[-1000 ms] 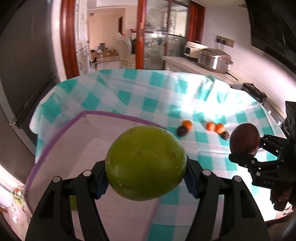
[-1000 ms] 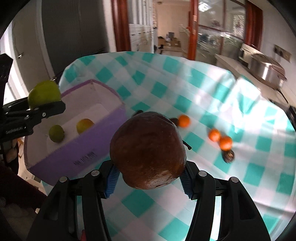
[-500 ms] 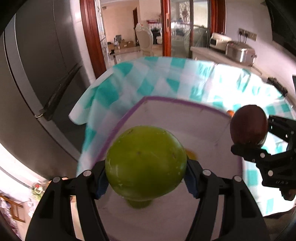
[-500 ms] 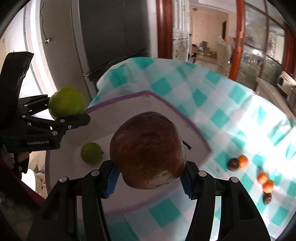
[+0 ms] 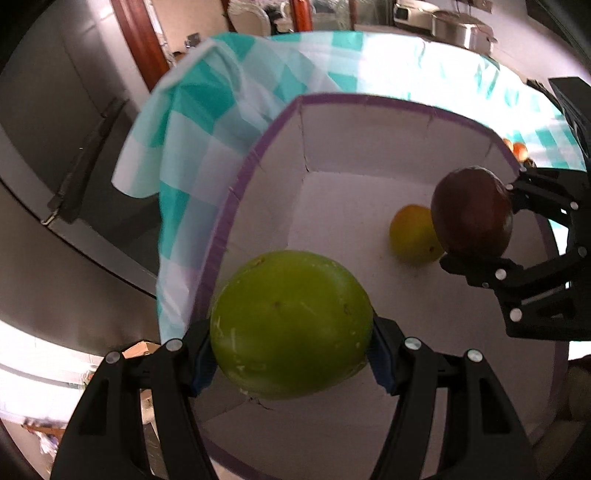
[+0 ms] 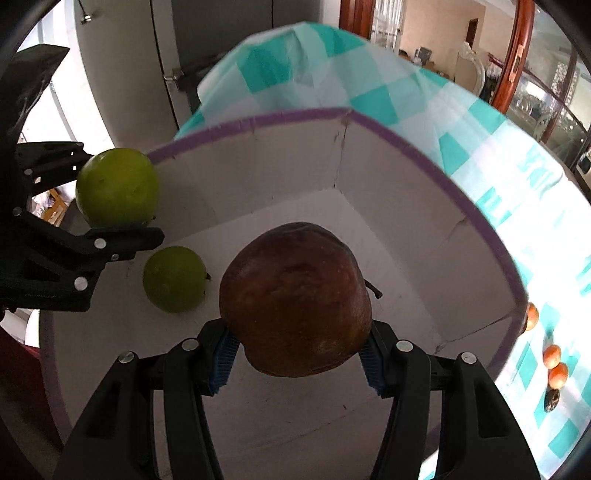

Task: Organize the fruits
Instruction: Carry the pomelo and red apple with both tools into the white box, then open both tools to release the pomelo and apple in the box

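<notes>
My left gripper (image 5: 291, 354) is shut on a large green fruit (image 5: 291, 321), held over the near-left part of a white box with a purple rim (image 5: 236, 192). My right gripper (image 6: 295, 350) is shut on a dark brown fruit (image 6: 295, 299), also above the box (image 6: 424, 158). In the left wrist view the right gripper's brown fruit (image 5: 472, 210) hangs at the right, over a yellow-orange fruit (image 5: 412, 234) lying on the box floor. In the right wrist view a small green fruit (image 6: 173, 278) lies on the floor, and the left gripper's green fruit (image 6: 116, 186) is at the left.
The box stands on a teal-and-white checked tablecloth (image 6: 388, 96). Several small orange and dark fruits (image 6: 552, 356) lie on the cloth right of the box. A dark cabinet front (image 5: 55, 147) stands beyond the table's left edge. A steel pot (image 5: 461, 31) sits on a far counter.
Both grippers have swung left from over the cloth to above the box and dropped lower, each keeping its fruit. The box's inside and the fruits lying in it now fill both views.
</notes>
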Motion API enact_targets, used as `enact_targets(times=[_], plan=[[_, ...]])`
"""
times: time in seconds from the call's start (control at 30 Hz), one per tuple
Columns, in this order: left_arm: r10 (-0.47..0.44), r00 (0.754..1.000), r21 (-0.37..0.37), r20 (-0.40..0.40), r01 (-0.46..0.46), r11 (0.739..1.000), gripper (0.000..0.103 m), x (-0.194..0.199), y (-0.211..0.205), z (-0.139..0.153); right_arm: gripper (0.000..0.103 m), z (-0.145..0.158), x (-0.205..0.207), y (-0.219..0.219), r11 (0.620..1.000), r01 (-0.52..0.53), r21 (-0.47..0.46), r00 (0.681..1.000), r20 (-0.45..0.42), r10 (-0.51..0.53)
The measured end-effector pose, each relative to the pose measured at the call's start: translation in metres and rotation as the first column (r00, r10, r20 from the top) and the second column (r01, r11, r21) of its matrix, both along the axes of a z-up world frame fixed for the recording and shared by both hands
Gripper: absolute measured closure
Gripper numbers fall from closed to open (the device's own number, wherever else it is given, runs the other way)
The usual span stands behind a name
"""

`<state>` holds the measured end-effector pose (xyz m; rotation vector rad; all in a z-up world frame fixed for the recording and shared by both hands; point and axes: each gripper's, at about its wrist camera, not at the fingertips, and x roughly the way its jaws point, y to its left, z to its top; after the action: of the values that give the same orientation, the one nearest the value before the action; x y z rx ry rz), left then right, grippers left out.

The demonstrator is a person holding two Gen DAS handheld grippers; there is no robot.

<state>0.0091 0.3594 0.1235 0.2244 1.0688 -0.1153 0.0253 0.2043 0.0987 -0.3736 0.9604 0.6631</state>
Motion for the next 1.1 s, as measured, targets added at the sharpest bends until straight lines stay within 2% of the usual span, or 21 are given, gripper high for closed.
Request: enact_targets(times=[0.13,0.37,0.63,0.7,0.77,0.83,0.97,1.1], plan=[[-0.023,0.998,0.012,-0.051,0.024,1.000,0.036,0.004,0.003,-0.014,0.047,-0.017,0.002,0.003,0.998,0.016,-0.062,0.999,-0.038,-0.018],[-0.123,0.988,0.089,-0.097,0.131,0.987,0.036,0.003,-0.016,-0.030,0.046,-0.022,0.004,0.004,0.994,0.022,-0.109,0.997,-0.064,-0.029],[-0.087,0.991,0.108,-0.098,0.098,0.989,0.034,0.002,-0.018,-0.032,0.045,-0.025,0.001,0.000,0.992,0.022,-0.122,0.994,-0.107,-0.035],[-0.062,0.993,0.100,-0.097,0.072,0.992,0.032,0.001,-0.015,-0.031,0.040,-0.025,0.003,0.000,0.992,0.028,-0.124,0.993,-0.108,-0.042],[-0.041,0.995,0.108,-0.090,0.051,0.993,0.022,0.000,-0.014,-0.029,0.032,-0.022,0.002,-0.001,0.994,0.026,-0.106,0.994,-0.102,-0.037],[-0.013,0.996,0.087,-0.093,0.022,0.996,0.021,-0.003,-0.011,-0.027,0.027,-0.021,0.003,-0.001,0.993,0.025,-0.115,0.995,-0.097,-0.036],[0.029,0.998,0.085,-0.060,-0.024,0.996,0.017,-0.011,-0.012,-0.018,0.023,-0.012,-0.004,-0.005,0.995,0.015,-0.100,0.998,-0.062,-0.021],[0.068,0.994,0.183,0.084,-0.083,0.980,0.016,-0.026,-0.025,0.011,0.018,0.010,-0.017,-0.017,0.999,0.005,-0.046,1.000,0.017,-0.005]])
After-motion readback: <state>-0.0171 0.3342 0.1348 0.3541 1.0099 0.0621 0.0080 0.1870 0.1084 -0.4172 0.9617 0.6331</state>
